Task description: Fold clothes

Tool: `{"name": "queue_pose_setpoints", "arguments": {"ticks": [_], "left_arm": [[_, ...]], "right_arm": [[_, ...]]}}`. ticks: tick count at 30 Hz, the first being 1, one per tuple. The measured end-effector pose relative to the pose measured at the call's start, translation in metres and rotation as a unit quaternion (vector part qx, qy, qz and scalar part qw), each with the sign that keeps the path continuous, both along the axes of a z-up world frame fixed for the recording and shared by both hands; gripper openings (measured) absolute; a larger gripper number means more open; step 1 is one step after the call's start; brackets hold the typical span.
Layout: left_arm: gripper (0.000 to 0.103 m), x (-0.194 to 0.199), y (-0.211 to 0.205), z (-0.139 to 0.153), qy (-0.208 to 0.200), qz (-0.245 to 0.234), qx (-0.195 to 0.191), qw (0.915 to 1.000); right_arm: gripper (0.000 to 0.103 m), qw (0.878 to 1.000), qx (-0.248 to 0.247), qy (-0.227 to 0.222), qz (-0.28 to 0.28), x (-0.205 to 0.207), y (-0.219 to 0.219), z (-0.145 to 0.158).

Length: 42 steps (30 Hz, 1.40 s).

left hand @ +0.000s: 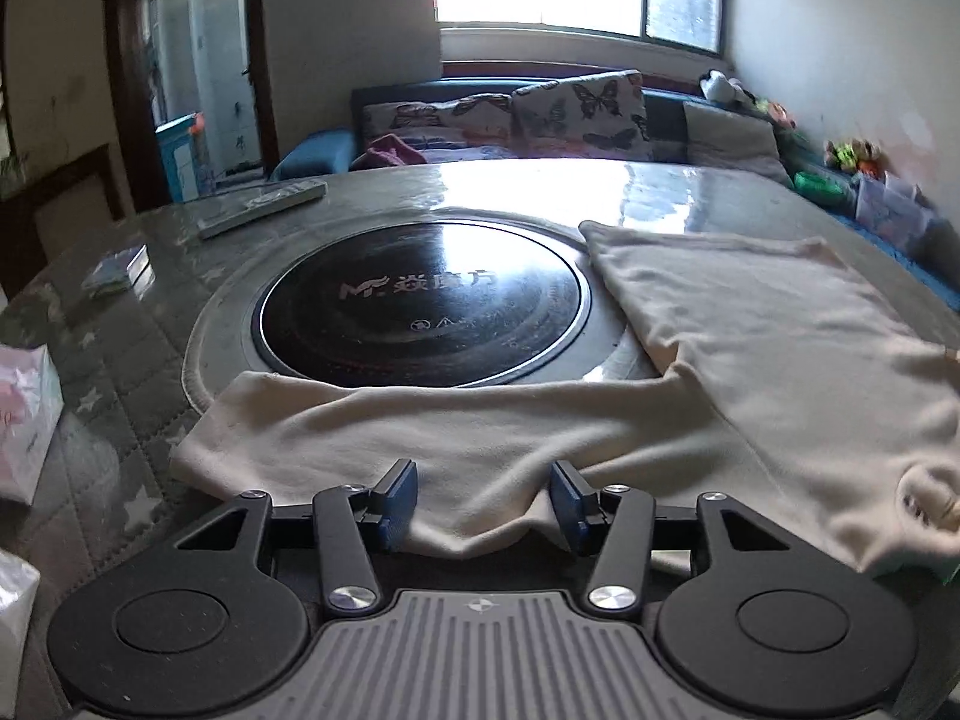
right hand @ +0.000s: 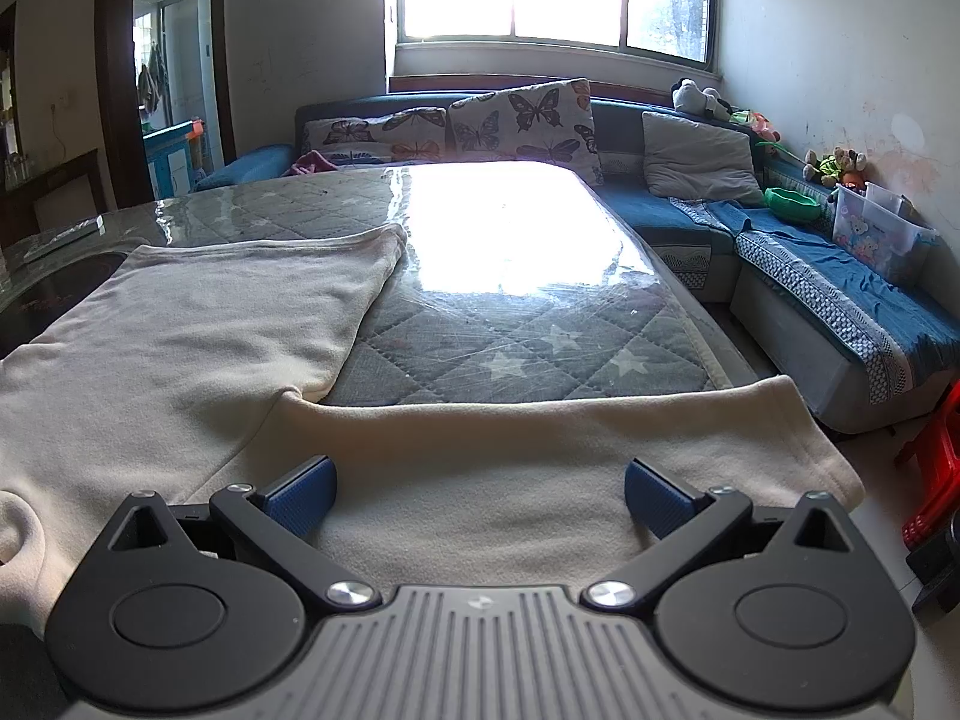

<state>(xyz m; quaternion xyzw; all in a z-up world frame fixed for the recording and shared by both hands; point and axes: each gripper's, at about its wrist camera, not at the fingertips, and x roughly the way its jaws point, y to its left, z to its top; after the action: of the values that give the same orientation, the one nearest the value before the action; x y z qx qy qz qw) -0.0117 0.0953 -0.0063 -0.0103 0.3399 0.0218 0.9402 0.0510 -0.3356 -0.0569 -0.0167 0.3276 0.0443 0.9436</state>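
Note:
A cream fleece sweater [left hand: 750, 330] lies spread on the quilted table [left hand: 108, 360], its left sleeve [left hand: 360, 420] stretched along the near edge. My left gripper [left hand: 483, 504] stands over that sleeve's near hem. A raised fold of the cloth sits between its blue pads [left hand: 399, 501], which stand apart and do not pinch it. In the right wrist view the sweater's body [right hand: 180, 312] lies to the left and the right sleeve [right hand: 540, 438] runs across the front. My right gripper [right hand: 480, 498] hovers wide open over this sleeve, holding nothing.
A round black hob [left hand: 420, 312] is set in the table beyond the left sleeve. A remote [left hand: 264, 204], a small box [left hand: 120, 270] and a tissue pack [left hand: 24, 420] lie at the left. A blue sofa [right hand: 810, 276] and a red stool [right hand: 936, 468] stand beside the table.

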Motion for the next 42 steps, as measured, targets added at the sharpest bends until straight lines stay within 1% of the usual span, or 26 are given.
{"name": "queue_pose_setpoints", "arguments": {"ticks": [1,3,5,6,8,11,12,14,15,16,18,19,21,22,24,26,28,31,33,35,39,42], "left_arm": [[0.053,-0.002,0.002,0.003,-0.003,0.004,-0.006,1.0000],[0.059,-0.006,0.007,0.008,-0.011,0.021,-0.015,0.9996],[0.061,-0.008,0.018,0.013,-0.016,0.052,-0.029,0.9981],[0.063,-0.008,0.025,0.015,-0.017,0.075,-0.036,0.9964],[0.064,-0.007,0.040,0.017,-0.018,0.127,-0.044,0.9907],[0.064,-0.003,0.063,0.014,-0.009,0.202,-0.060,0.9775],[0.062,-0.001,0.070,0.012,-0.004,0.218,-0.065,0.9737],[0.062,0.001,0.079,0.007,0.002,0.236,-0.070,0.9693],[0.058,0.003,0.081,0.006,0.002,0.240,-0.070,0.9683],[0.057,0.004,0.083,0.004,0.003,0.244,-0.071,0.9673],[0.047,0.007,0.084,0.002,0.002,0.247,-0.067,0.9667],[0.044,0.008,0.085,0.002,0.001,0.248,-0.064,0.9666],[0.028,0.009,0.087,0.000,-0.001,0.252,-0.060,0.9660],[0.024,0.010,0.089,0.000,-0.002,0.254,-0.063,0.9652],[0.013,0.009,0.093,0.001,-0.006,0.257,-0.076,0.9634],[0.010,0.008,0.095,0.007,-0.016,0.255,-0.090,0.9627],[0.008,0.005,0.093,0.020,-0.035,0.244,-0.107,0.9631],[0.008,0.003,0.082,0.044,-0.067,0.211,-0.132,0.9661],[0.007,0.002,0.065,0.065,-0.094,0.170,-0.140,0.9708],[0.007,0.003,0.047,0.083,-0.113,0.130,-0.155,0.9727],[0.007,0.009,0.009,0.113,-0.142,0.047,-0.187,0.9710],[0.007,0.015,-0.021,0.128,-0.152,-0.012,-0.207,0.9665]], "right_arm": [[0.103,1.000,-0.002,0.003,0.002,0.000,0.001,0.001],[0.103,1.000,-0.003,0.006,0.006,0.000,0.004,0.005],[0.103,1.000,-0.002,0.005,0.020,-0.002,0.009,0.010],[0.103,1.000,-0.004,0.001,0.029,-0.004,0.015,0.014],[0.103,0.999,-0.004,-0.008,0.048,-0.008,0.025,0.021],[0.103,0.996,0.006,-0.021,0.083,-0.012,0.044,0.032],[0.103,0.995,0.009,-0.024,0.094,-0.012,0.050,0.034],[0.103,0.992,0.013,-0.027,0.119,-0.014,0.064,0.037],[0.103,0.991,0.013,-0.027,0.128,-0.015,0.070,0.037],[0.103,0.990,0.013,-0.026,0.137,-0.016,0.076,0.038],[0.103,0.987,0.013,-0.026,0.155,-0.017,0.088,0.038],[0.103,0.986,0.013,-0.025,0.164,-0.018,0.093,0.038],[0.103,0.984,0.016,-0.023,0.175,-0.020,0.100,0.037],[0.103,0.983,0.017,-0.022,0.180,-0.021,0.102,0.037],[0.103,0.982,0.016,-0.020,0.188,-0.024,0.107,0.036],[0.103,0.981,0.016,-0.019,0.191,-0.025,0.109,0.035],[0.103,0.981,0.017,-0.017,0.191,-0.027,0.110,0.035],[0.103,0.982,0.022,-0.018,0.186,-0.029,0.108,0.037],[0.103,0.983,0.027,-0.020,0.182,-0.030,0.105,0.039],[0.103,0.983,0.030,-0.024,0.178,-0.030,0.102,0.040],[0.103,0.985,0.035,-0.028,0.165,-0.031,0.096,0.041],[0.103,0.987,0.039,-0.032,0.154,-0.032,0.089,0.042]]}}
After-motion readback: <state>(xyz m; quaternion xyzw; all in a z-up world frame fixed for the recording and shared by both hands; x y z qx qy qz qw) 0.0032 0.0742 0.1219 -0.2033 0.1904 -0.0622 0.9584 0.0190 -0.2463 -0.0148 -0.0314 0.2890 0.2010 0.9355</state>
